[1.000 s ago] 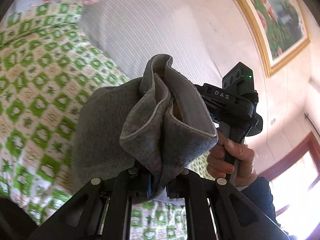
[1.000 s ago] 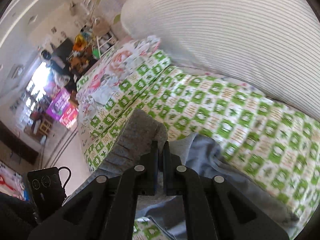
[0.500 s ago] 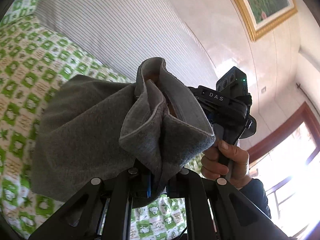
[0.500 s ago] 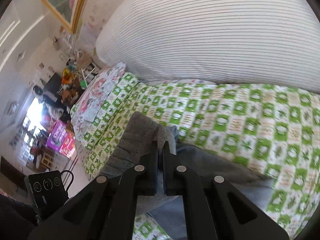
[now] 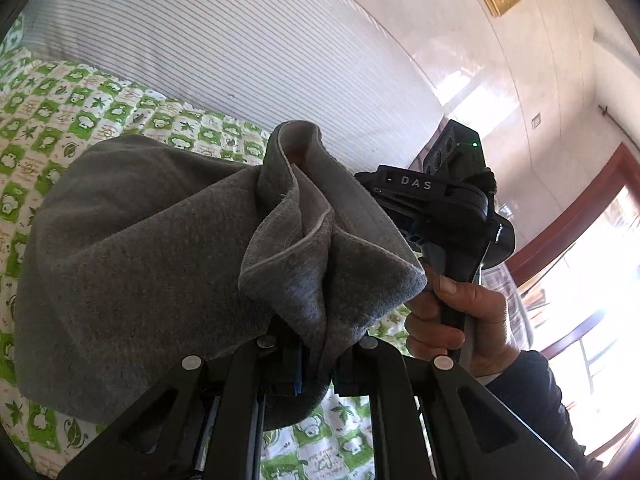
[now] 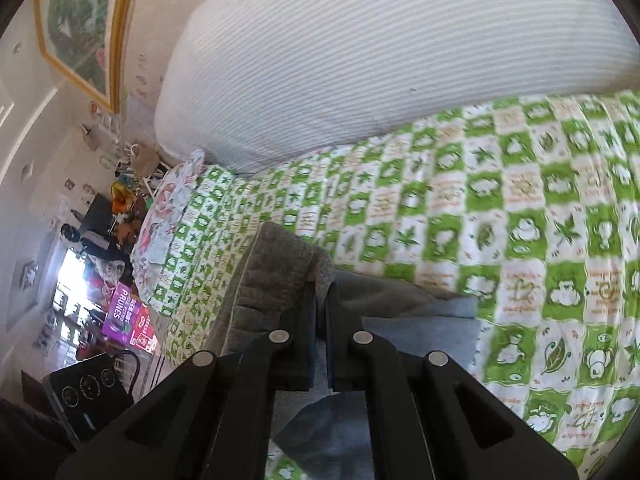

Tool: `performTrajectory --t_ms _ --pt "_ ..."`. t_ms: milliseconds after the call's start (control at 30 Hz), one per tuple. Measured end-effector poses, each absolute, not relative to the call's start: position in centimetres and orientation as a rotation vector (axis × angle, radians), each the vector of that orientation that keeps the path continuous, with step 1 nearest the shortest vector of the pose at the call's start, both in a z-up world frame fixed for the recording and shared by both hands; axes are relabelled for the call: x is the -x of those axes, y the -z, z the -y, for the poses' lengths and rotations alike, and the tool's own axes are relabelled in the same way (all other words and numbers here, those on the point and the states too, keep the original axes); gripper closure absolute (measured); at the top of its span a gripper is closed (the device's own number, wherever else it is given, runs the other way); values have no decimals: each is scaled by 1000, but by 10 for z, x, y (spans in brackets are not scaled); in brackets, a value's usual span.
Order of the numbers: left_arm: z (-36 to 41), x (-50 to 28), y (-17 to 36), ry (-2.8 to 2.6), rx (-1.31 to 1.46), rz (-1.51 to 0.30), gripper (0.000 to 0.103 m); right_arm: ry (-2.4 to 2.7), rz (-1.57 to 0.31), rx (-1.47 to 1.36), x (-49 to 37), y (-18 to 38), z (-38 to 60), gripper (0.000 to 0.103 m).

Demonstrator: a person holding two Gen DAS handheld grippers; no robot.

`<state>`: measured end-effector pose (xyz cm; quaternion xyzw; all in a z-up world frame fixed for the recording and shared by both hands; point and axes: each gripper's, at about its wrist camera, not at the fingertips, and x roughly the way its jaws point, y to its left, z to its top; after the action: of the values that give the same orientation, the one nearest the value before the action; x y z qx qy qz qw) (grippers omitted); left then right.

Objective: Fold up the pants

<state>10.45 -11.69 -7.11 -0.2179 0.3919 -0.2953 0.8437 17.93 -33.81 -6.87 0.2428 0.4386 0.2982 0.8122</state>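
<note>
The grey pants (image 5: 132,264) hang over the green-and-white checked bedspread (image 5: 60,104). My left gripper (image 5: 316,344) is shut on a bunched end of the pants, whose folds stand up and hide its fingertips. My right gripper (image 6: 320,300) is shut on another ribbed edge of the pants (image 6: 276,272); the rest of the cloth drapes below it (image 6: 400,312). The right gripper's body, held by a hand, shows in the left wrist view (image 5: 444,216), just behind the raised fold.
A large white striped pillow or mattress (image 6: 380,52) leans against the wall behind the bed. A framed picture (image 6: 80,28) hangs on the wall. A floral pillow (image 6: 168,216) lies at the bed's far end, with cluttered shelves beyond. A window (image 5: 592,280) is at right.
Both grippers have lifted and tilted upward with the pants; more of the striped pillow and wall fills both views. The grey cloth has spread wider over the bedspread. Both grips stay shut.
</note>
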Motion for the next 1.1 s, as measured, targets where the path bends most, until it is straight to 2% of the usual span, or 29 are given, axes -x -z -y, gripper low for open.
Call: performTrajectory --t_ms 267,500,600,667,700,733,767,1100 --pt "147 -101 80 633 340 -835 94 -619 -930 -594 -183 98 361 98" --pt "164 -93 89 640 263 -872 85 -552 -948 -665 -167 117 391 94" --pt "163 -87 82 630 238 -864 79 -517 -924 -668 -155 109 403 93" --pt "163 -84 78 634 231 -871 69 -503 -908 -671 -147 103 408 86" --pt "163 -82 76 649 238 -869 61 -493 -895 -674 -141 100 411 77" --pt "162 -79 72 667 252 -861 40 -485 -880 -673 -135 95 413 64" --pt "161 -75 68 674 261 -851 30 -482 -867 -670 -130 92 413 55" --pt "111 -54 37 734 242 -796 28 -479 -779 -624 -73 52 400 53"
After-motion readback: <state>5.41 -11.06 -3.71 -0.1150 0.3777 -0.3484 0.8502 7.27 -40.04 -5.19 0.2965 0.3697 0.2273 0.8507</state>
